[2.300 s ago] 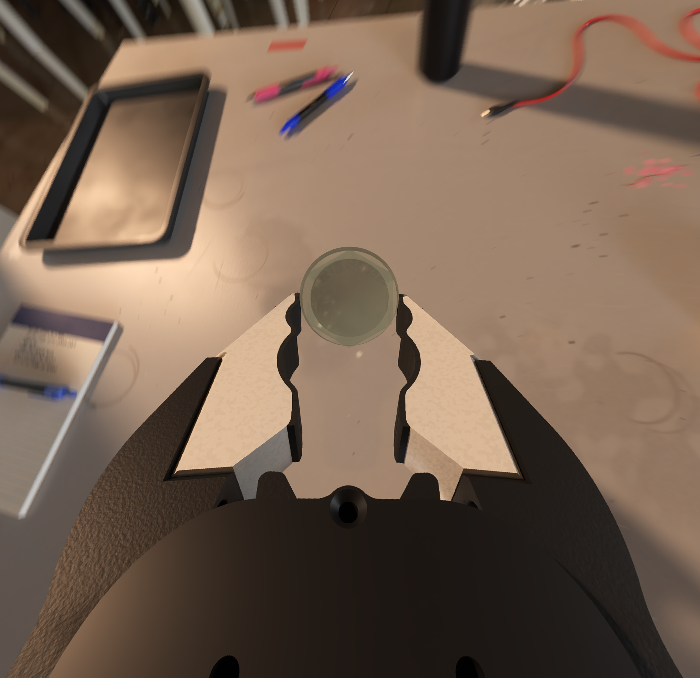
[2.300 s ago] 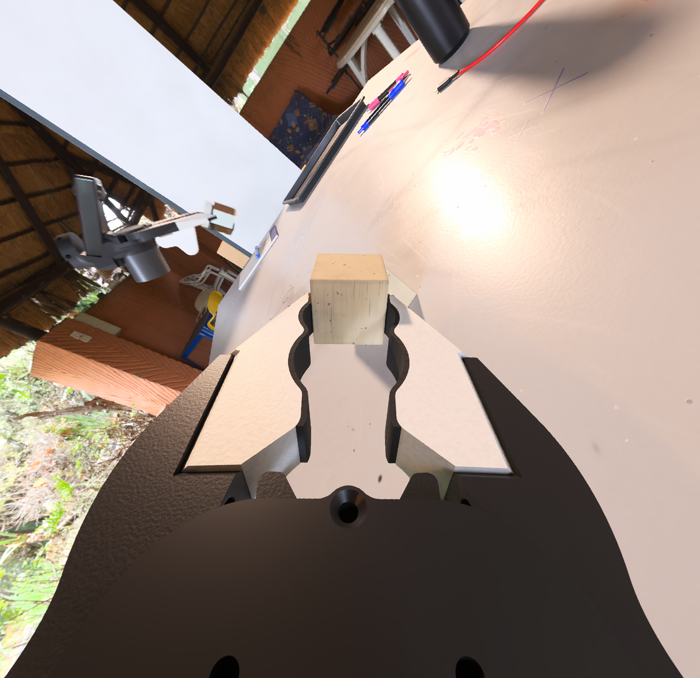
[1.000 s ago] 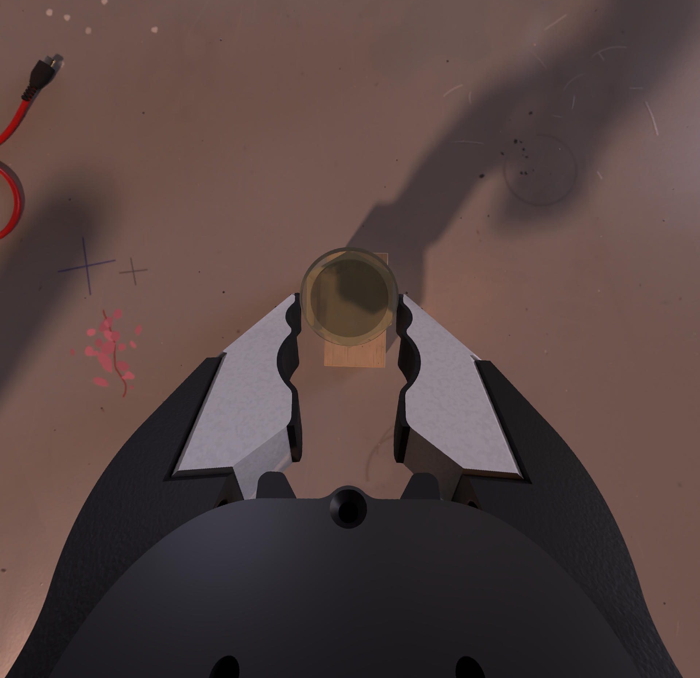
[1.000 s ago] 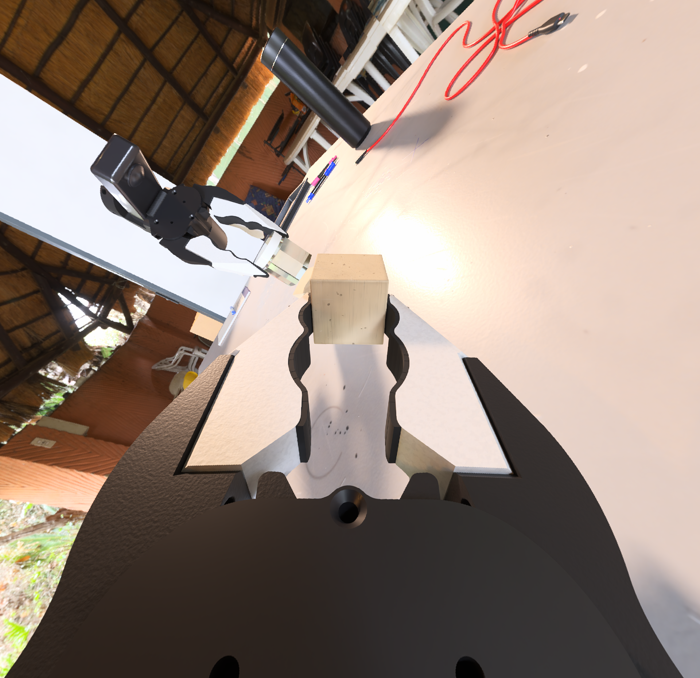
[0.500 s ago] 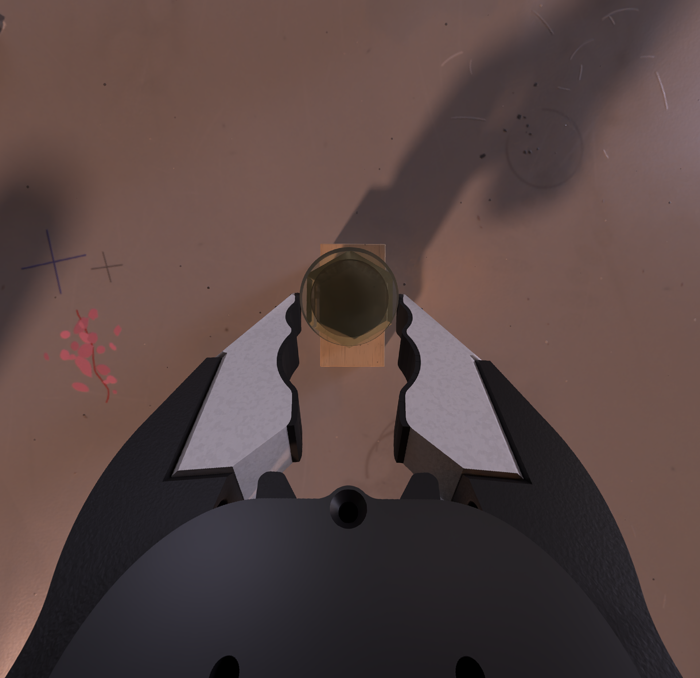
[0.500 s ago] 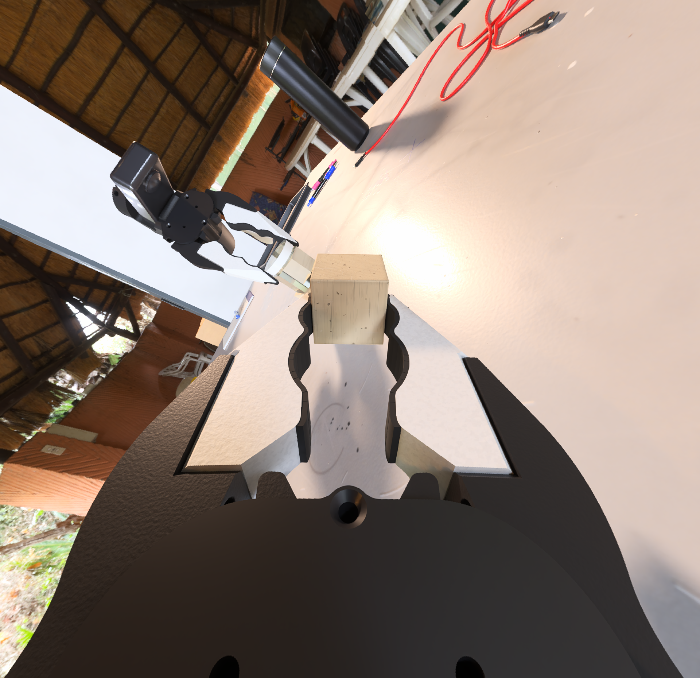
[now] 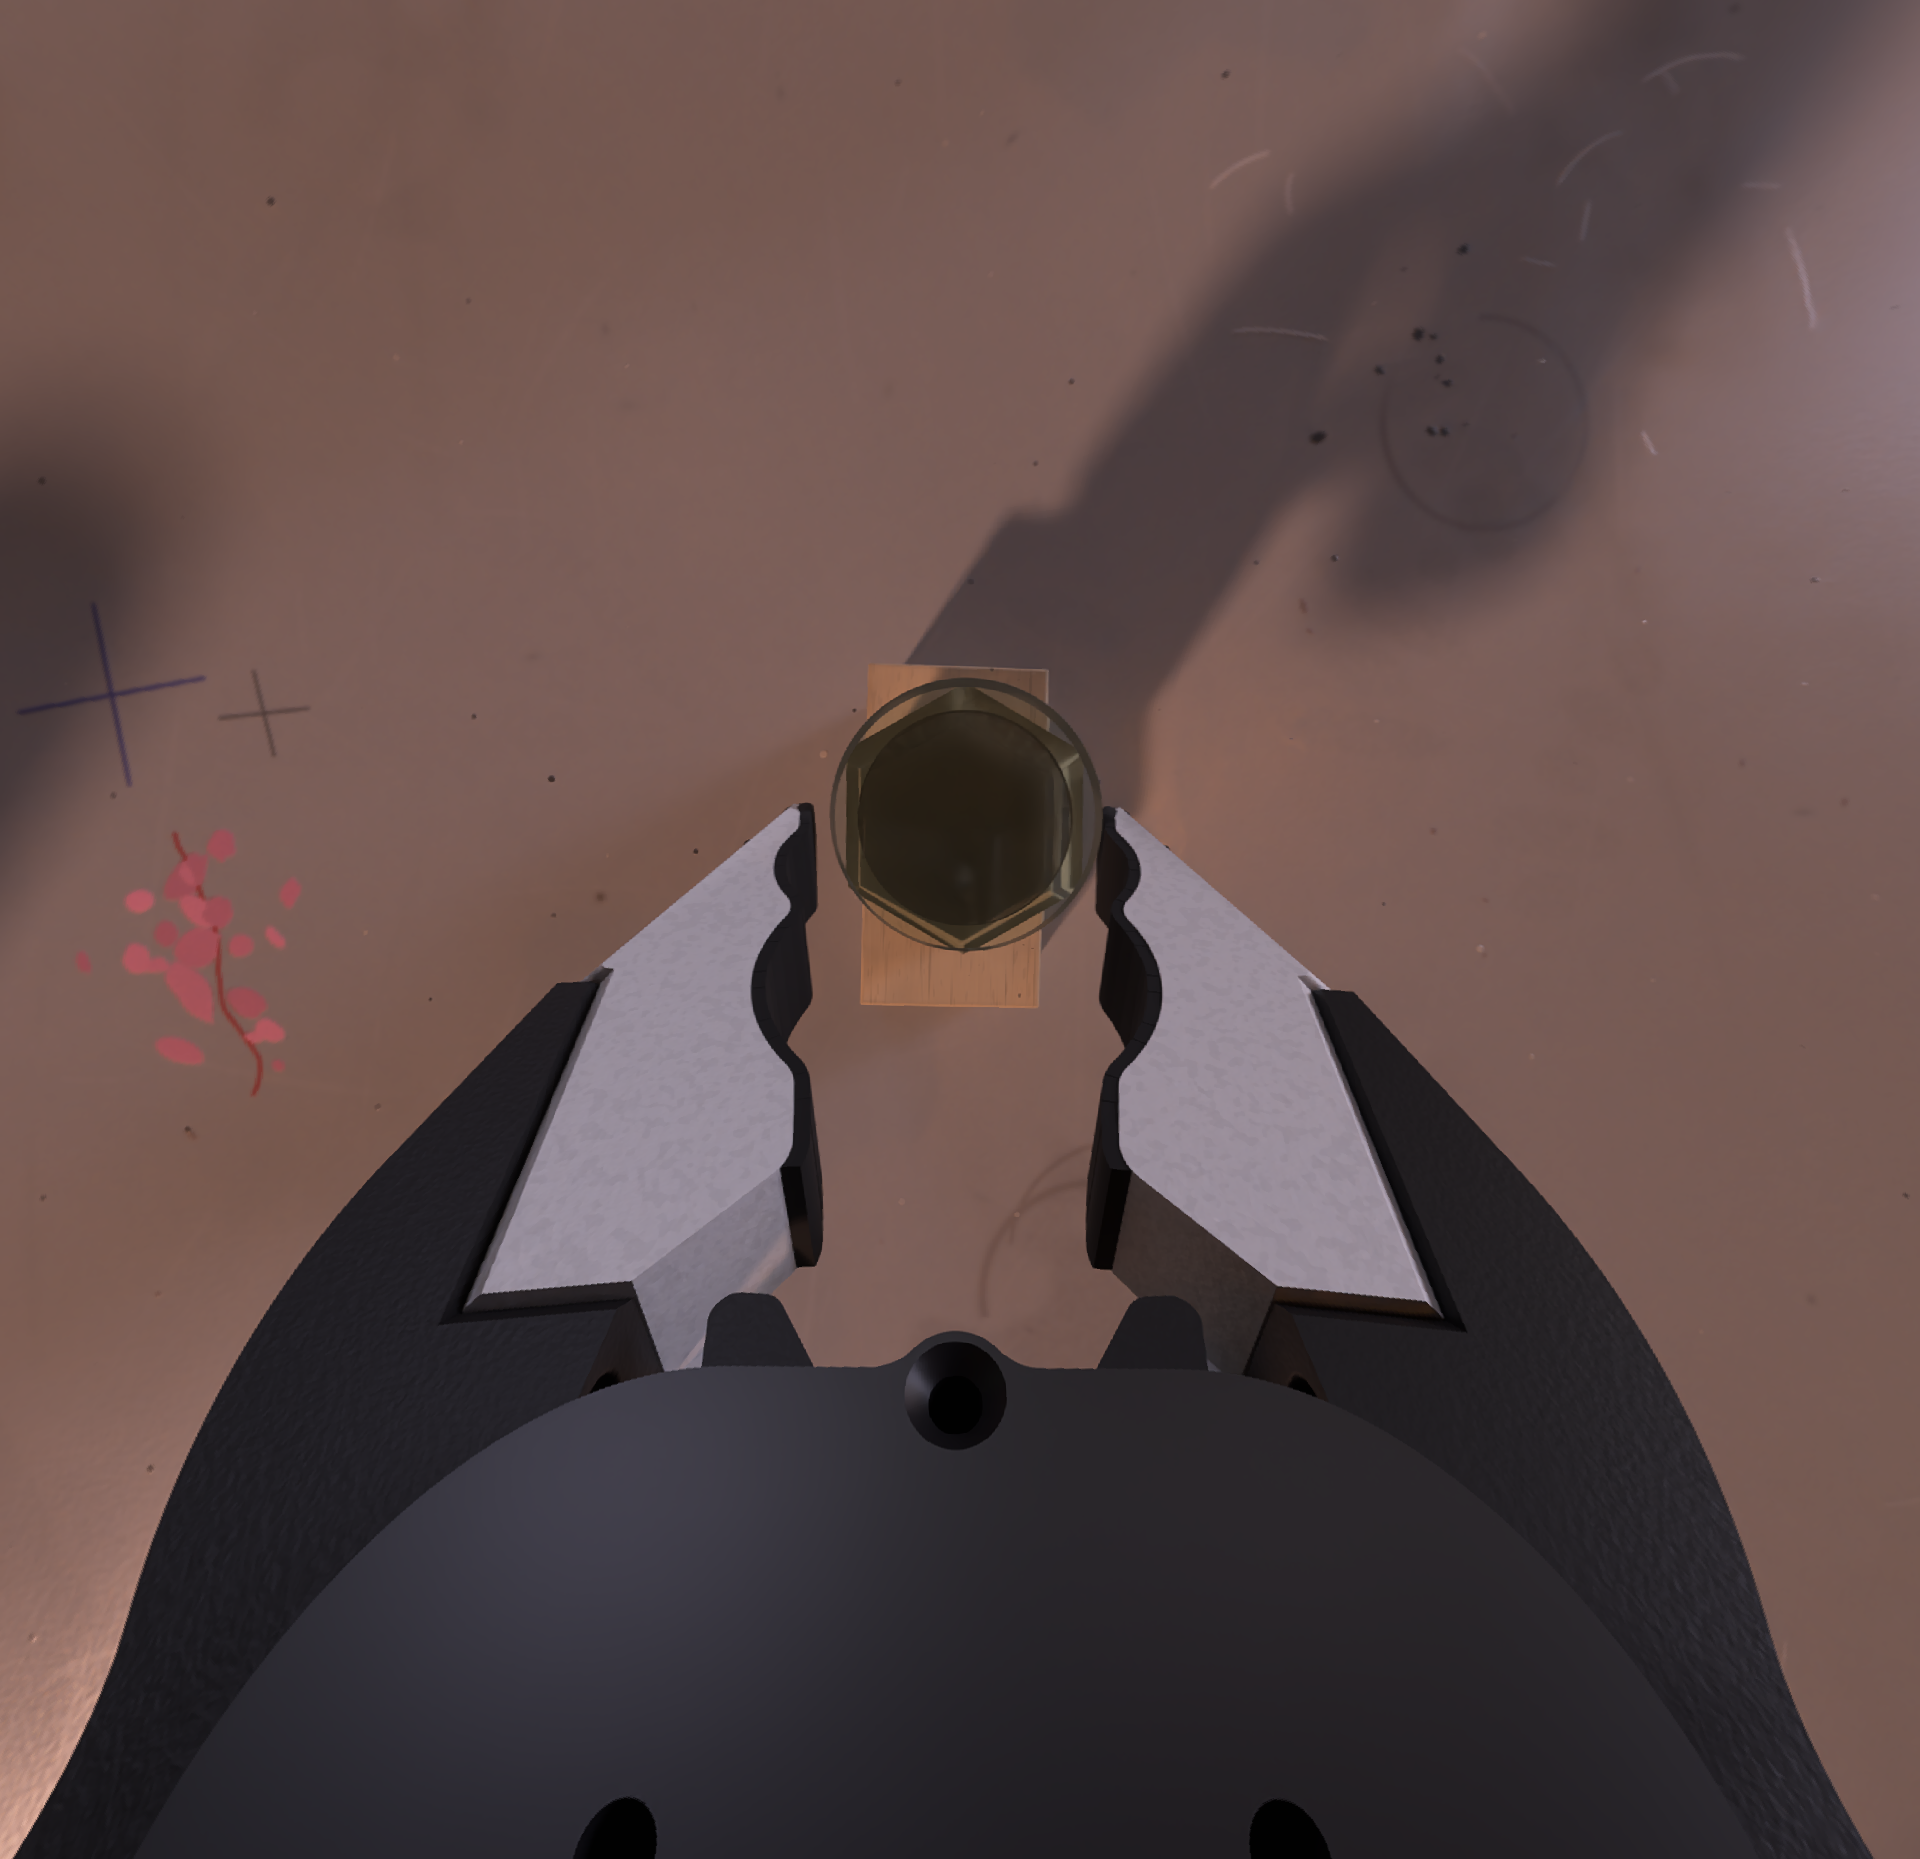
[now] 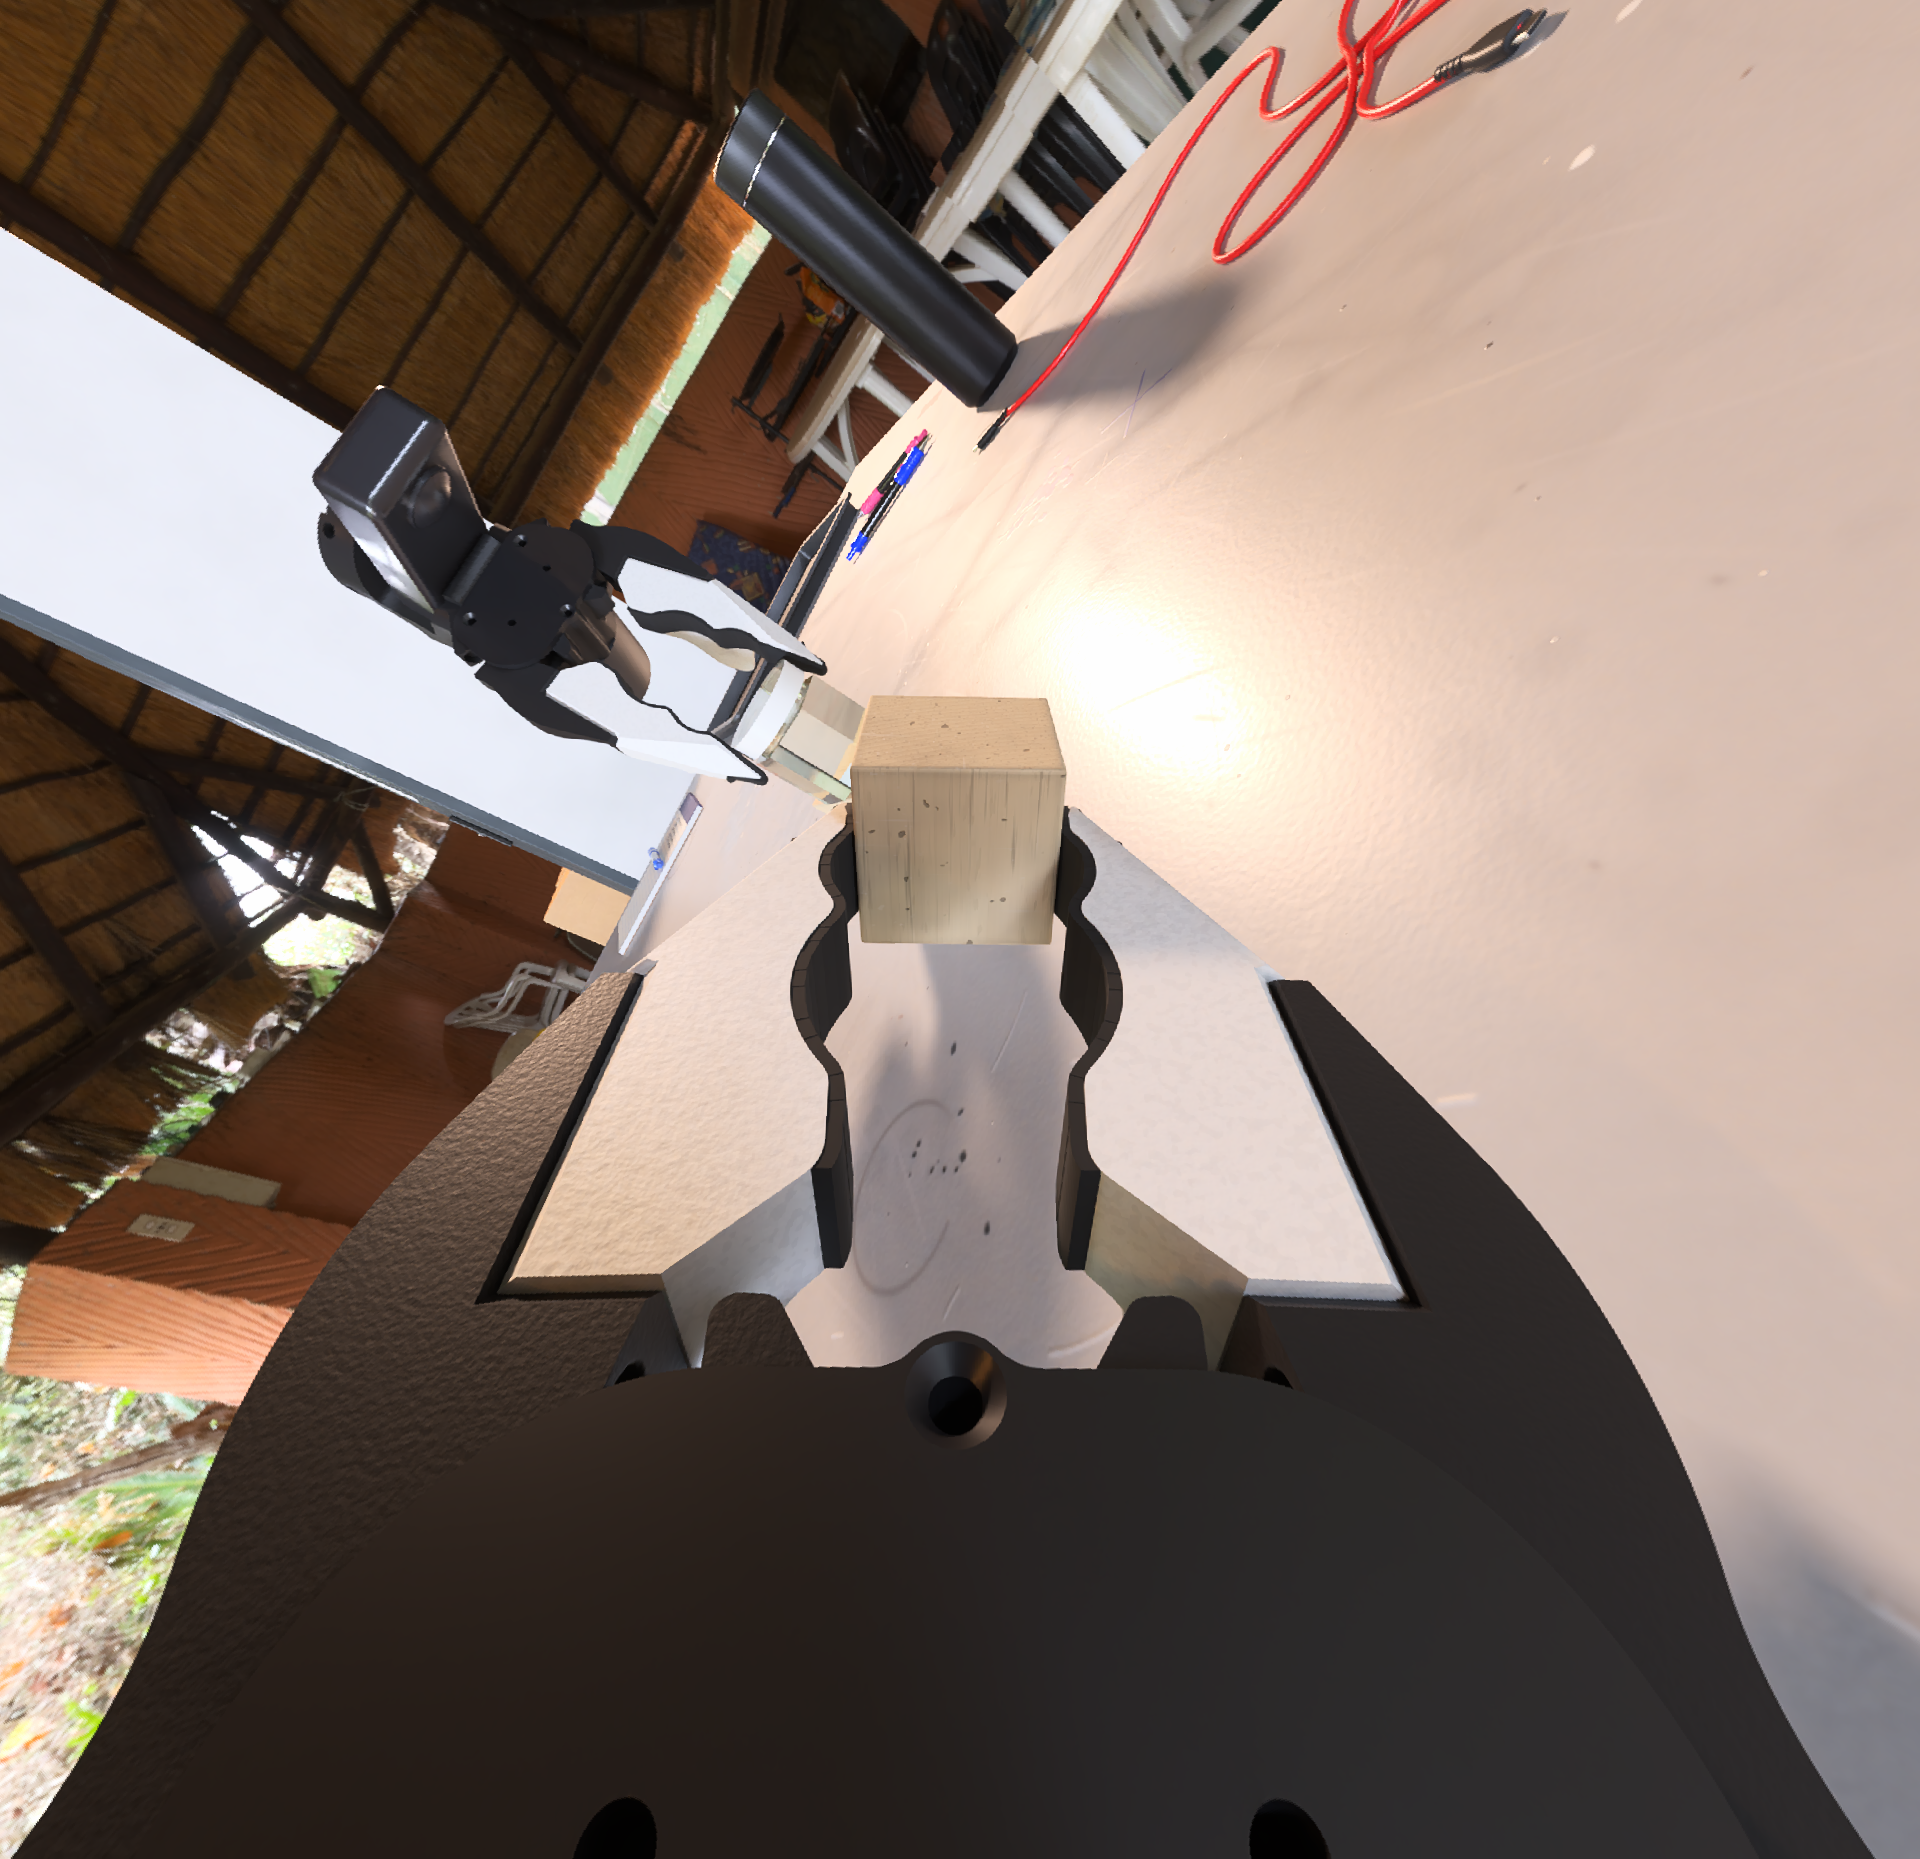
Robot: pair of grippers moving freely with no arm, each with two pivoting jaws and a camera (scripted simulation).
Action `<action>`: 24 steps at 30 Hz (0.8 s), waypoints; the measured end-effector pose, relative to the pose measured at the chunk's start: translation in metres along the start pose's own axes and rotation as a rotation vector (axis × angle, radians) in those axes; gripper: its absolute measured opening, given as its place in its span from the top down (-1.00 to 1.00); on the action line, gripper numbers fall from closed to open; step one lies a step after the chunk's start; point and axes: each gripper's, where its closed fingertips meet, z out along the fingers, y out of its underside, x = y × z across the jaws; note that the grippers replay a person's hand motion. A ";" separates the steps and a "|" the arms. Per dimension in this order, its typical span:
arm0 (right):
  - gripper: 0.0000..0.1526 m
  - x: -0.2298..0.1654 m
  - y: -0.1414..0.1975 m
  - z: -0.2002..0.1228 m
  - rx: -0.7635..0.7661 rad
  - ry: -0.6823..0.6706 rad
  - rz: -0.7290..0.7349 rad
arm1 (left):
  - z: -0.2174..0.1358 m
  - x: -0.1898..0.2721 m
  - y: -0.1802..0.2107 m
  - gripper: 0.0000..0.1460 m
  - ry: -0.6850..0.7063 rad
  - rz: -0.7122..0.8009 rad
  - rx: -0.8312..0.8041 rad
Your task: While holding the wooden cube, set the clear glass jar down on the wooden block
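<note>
- My left gripper (image 7: 956, 853) points straight down at the table (image 7: 520, 355), and the clear glass jar (image 7: 964, 814) sits between its fingertips, seen mouth-on as a round rim.
- In the left wrist view there is a thin gap on each side between the jar's rim and the pads, so the jaws look slightly spread around it; whether they still bear on the glass lower down, I cannot tell.
- Directly under the jar lies the wooden block (image 7: 951, 968), a small rectangle whose long axis runs along my line of sight, toward and away from the gripper body.
- The jar covers the block's far half; the near end shows bare below the rim, and a narrow strip shows beyond it. So the jar is centred across the block's width but sits toward its far end.
- I cannot tell from above whether the jar's base already touches the block; from the right wrist view the jar (image 8: 821, 739) is partly hidden behind the cube.
- My right gripper (image 8: 956, 853) is closed on the wooden cube (image 8: 956, 822), held at the fingertips above the table, off to the side of the left gripper (image 8: 748, 739).
- My judgement: the coming move is vertical only, with a straight retreat upward once the jar rests.
</note>
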 end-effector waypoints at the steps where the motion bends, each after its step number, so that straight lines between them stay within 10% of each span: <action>1: 0.52 0.000 0.000 0.000 0.000 0.001 -0.001 | 0.001 -0.001 0.001 0.22 -0.014 -0.004 -0.009; 24: 0.52 -0.008 0.004 0.019 -0.048 -0.026 -0.024 | -0.005 0.008 0.025 0.20 -0.063 -0.085 -0.102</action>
